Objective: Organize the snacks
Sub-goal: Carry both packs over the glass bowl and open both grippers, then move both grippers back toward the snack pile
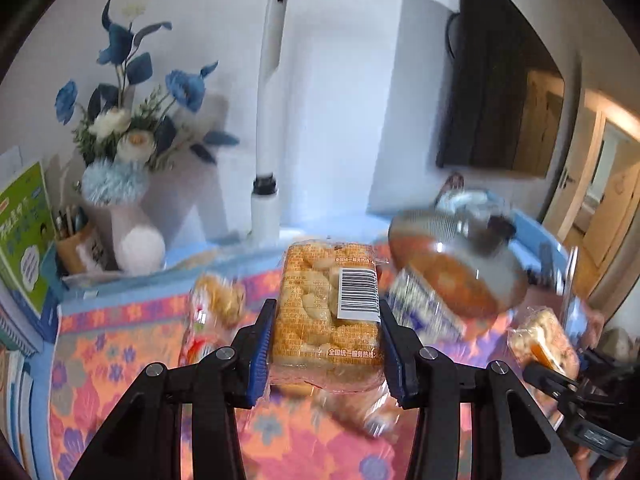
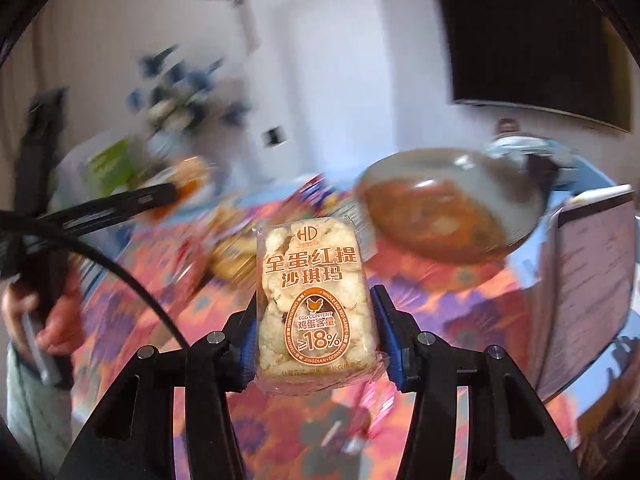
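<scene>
**snackwatcher:** So both tools are loaded. The left tool (image 1: 326, 330) has its blue pads clamped on the two sides of a wrapped pastry pack (image 1: 326, 312), barcode side up, and the pack is up off the floral tabletop (image 1: 100, 360). The right tool (image 2: 316, 332) is squeezing a second snack pack (image 2: 314, 300), label side up, with orange print and an egg logo on it.

**crumbs42:** Where's the rest of the stuff?

**snackwatcher:** There are more wrapped snacks lying on the tabletop. One (image 1: 216, 312) is just left of the held pack in the left wrist view, pretty blurry. A glass bowl (image 1: 456, 260) with something orange inside sits to the right, further back. From the left camera you can also spot the right tool (image 1: 556, 376) at the right edge with its pack (image 1: 544, 340).

**crumbs42:** Background?

**snackwatcher:** A vase of blue and white flowers (image 1: 128, 120), a white lamp post (image 1: 268, 120) and a green book (image 1: 24, 240) on the left. In the right wrist view, a hand (image 2: 52, 316) grips the other handle.
</scene>
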The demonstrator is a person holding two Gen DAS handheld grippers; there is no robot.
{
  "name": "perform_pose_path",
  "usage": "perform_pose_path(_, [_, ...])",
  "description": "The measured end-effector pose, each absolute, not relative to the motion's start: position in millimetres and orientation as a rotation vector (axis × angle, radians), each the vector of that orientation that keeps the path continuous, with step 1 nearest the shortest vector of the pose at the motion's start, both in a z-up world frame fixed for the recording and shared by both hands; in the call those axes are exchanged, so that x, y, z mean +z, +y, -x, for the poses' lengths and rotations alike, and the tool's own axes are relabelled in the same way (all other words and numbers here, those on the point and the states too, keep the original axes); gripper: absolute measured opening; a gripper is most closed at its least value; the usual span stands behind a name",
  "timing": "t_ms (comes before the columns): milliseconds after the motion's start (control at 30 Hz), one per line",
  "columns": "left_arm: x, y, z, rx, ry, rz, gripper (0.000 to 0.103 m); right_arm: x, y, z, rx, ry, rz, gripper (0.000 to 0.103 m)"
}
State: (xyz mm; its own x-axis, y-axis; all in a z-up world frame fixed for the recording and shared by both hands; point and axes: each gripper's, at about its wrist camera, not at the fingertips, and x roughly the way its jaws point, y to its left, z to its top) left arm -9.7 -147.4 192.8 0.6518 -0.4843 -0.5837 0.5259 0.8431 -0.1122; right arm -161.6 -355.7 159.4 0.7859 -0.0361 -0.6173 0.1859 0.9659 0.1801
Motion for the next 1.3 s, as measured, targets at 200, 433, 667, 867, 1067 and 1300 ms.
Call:
perform_pose_path(200, [212.0,-233.9,-24.0,-0.707,0.622,-0.146,0.045,162.3,-395.8,109.5,-0.411,0.669,-0.324,0.049])
perform_pose_path(433, [175.7,-335.4,-74.2,-0.864,0.777,-0.197,0.047,144.7,-413.1,66.5,-0.481,0.711,-0.371,0.058])
perform_pose_path(667, [166.9,-311.8,-73.9,-0.786,0.795,-0.200,0.057,151.6,-400.5,73.5,-0.428,0.688,-0.327,0.072])
perform_pose_path(867, [171.2,-194.3,-5.9,-0.629,0.645,-0.158,0.086,163.0,-316.8,112.9,-0.159,0.633,-0.176,0.085])
perform_pose_path(1067, [120.8,-70.2,64.3,-0.283,0.631,-0.157,0.086,138.5,-233.5,141.7,0.098,0.565,-0.092,0.092])
perform_pose_path(1300, [48.2,15.3,47.8,-0.151,0.832,0.085,0.086,86.9,-189.8,121.8,0.179,0.610,-0.007,0.091])
